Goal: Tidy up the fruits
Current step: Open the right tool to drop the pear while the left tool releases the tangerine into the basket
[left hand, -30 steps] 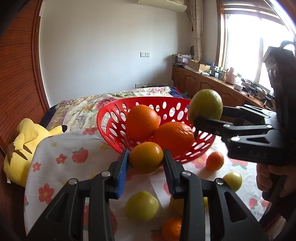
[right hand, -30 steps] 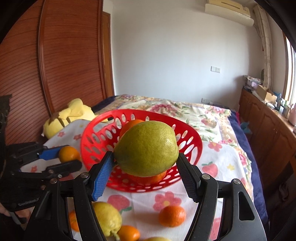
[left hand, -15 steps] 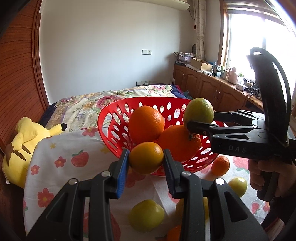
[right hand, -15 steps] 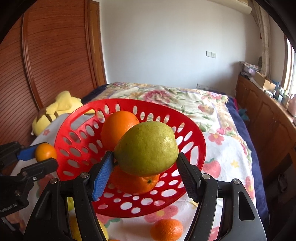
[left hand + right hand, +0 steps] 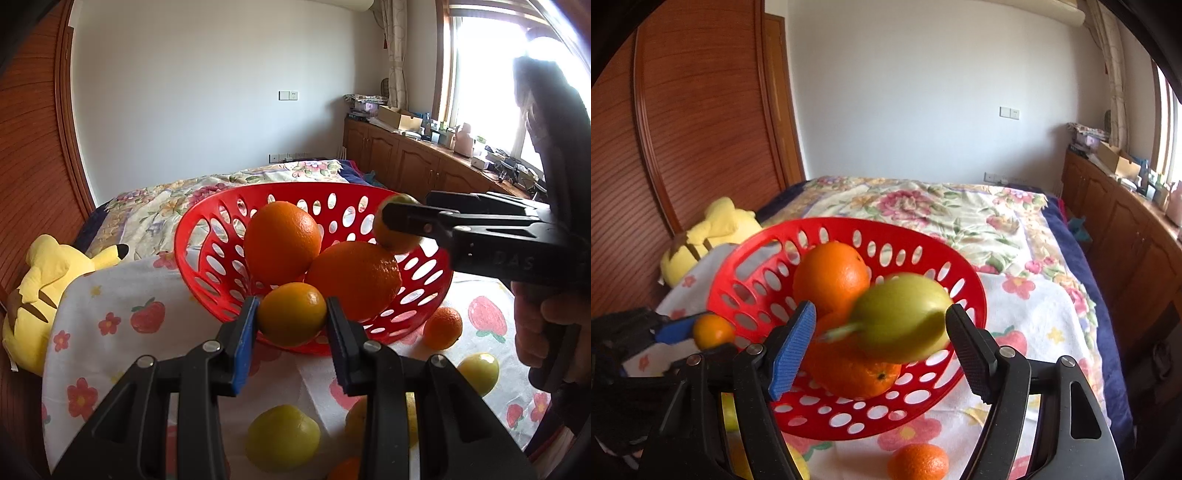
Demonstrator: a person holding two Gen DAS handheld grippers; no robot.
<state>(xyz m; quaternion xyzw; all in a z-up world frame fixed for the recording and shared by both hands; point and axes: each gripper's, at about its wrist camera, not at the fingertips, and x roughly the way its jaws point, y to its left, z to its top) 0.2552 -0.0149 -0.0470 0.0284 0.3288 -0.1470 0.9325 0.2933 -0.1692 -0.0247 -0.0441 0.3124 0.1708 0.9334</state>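
Observation:
A red perforated basket [image 5: 207,236] [image 5: 964,288] holds two big oranges [image 5: 282,247] [image 5: 831,280]. My left gripper [image 5: 291,325] is shut on a small orange [image 5: 291,319] at the basket's near rim; it also shows in the right wrist view [image 5: 713,332]. My right gripper [image 5: 882,328] is over the basket with its jaws spread. A green lemon [image 5: 905,325], motion-blurred, is between them, off the blue pad and dropping onto the oranges; it also shows in the left wrist view [image 5: 397,242].
Loose fruit lies on the flowered cloth [image 5: 110,306]: a small orange [image 5: 442,328] [image 5: 918,463], yellow-green lemons [image 5: 282,437] [image 5: 478,373]. A yellow plush toy [image 5: 40,288] sits at the left. A bed lies behind, wooden cabinets [image 5: 413,162] at the right.
My right gripper moved over the basket and opened; the green lemon left its pads and is falling. My left gripper moved closer to the basket rim with its small orange.

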